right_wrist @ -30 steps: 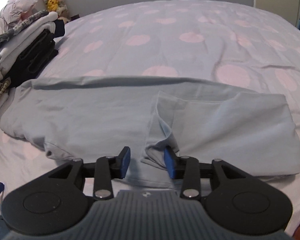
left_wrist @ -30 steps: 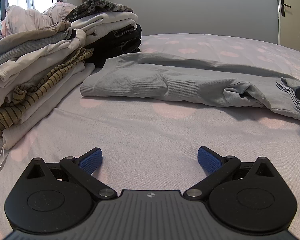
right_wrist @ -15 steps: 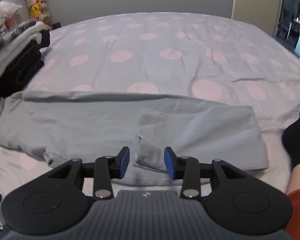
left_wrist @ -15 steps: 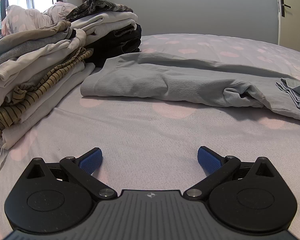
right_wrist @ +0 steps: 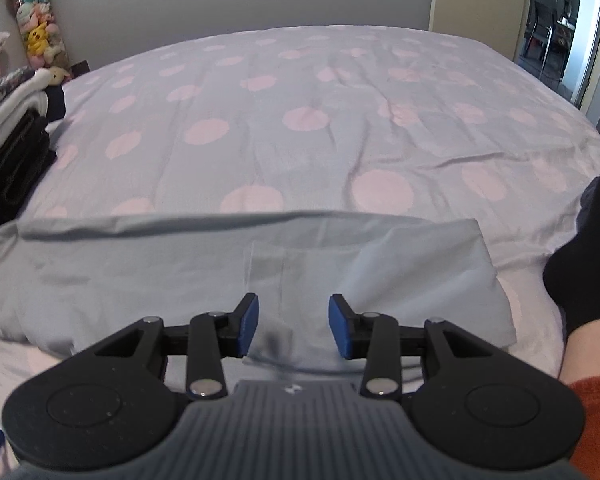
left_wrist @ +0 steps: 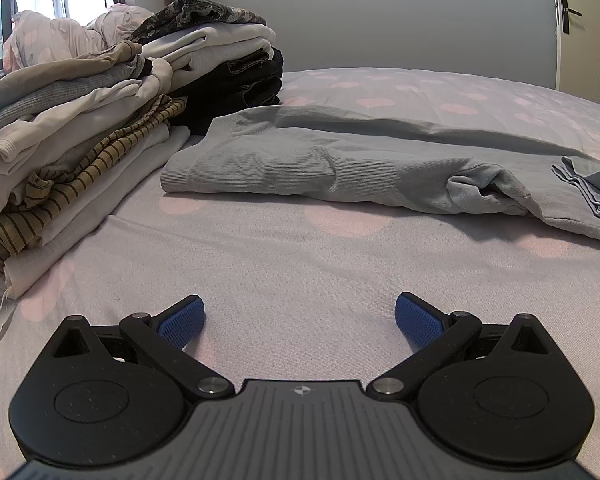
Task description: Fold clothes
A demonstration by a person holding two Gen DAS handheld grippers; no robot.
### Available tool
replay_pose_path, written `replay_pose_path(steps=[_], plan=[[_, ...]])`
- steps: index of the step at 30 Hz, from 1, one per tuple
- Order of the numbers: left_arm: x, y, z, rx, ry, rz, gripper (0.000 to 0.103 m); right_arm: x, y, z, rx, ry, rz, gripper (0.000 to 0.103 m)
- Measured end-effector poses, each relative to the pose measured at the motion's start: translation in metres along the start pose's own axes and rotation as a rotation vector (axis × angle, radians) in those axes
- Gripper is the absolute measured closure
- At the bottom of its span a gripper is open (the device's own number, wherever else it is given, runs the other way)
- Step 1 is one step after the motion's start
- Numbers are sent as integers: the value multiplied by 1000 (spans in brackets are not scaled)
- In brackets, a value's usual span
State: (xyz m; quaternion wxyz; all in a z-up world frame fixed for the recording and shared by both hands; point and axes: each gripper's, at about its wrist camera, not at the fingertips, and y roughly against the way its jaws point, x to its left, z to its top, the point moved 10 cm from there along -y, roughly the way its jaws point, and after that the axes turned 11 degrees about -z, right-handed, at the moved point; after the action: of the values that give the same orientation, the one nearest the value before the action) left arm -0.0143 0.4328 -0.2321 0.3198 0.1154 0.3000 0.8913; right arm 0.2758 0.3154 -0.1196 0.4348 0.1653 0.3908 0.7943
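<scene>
A light grey long-sleeved garment (left_wrist: pixel 340 160) lies across the bed, its sleeve (right_wrist: pixel 284 276) folded back over the body. My right gripper (right_wrist: pixel 293 330) hovers above that sleeve's end. Its jaws are opening, and the cloth lies below the gap without either pad pressing on it. My left gripper (left_wrist: pixel 300 320) stands wide open over bare sheet, a little short of the garment's near edge, with nothing between its fingers. In the right wrist view the garment (right_wrist: pixel 140 272) stretches from the left edge to right of centre.
A tall pile of folded clothes (left_wrist: pixel 80 140) stands on the left of the bed, also at the left edge of the right wrist view (right_wrist: pixel 8 140). The pink-dotted bed sheet (right_wrist: pixel 300 120) spreads beyond the garment. A person's dark sleeve (right_wrist: pixel 588 260) is at the right.
My right gripper has risen and tipped up off the sleeve, and its jaws stand slightly wider. The left gripper has not moved; the right gripper's tip has left its view.
</scene>
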Motion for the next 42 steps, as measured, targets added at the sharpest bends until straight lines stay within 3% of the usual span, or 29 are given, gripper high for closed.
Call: replay_pose_path(steps=[9, 12, 17, 24, 33, 42], plan=[[0, 0, 0, 0, 0, 0, 0, 9, -23, 16, 53, 31, 4, 46], [0, 0, 0, -1, -1, 1, 0, 21, -42, 12, 105, 117, -55, 46], [0, 0, 0, -1, -1, 1, 0, 48, -63, 6, 164, 178, -42, 46], [0, 0, 0, -2, -3, 3, 0, 49, -87, -4, 225, 161, -77, 56], [1, 0, 1, -3, -6, 4, 0, 40, -84, 0, 197, 194, -45, 91], [0, -1, 2, -1, -15, 4, 0, 20, -53, 29, 184, 60, 13, 93]])
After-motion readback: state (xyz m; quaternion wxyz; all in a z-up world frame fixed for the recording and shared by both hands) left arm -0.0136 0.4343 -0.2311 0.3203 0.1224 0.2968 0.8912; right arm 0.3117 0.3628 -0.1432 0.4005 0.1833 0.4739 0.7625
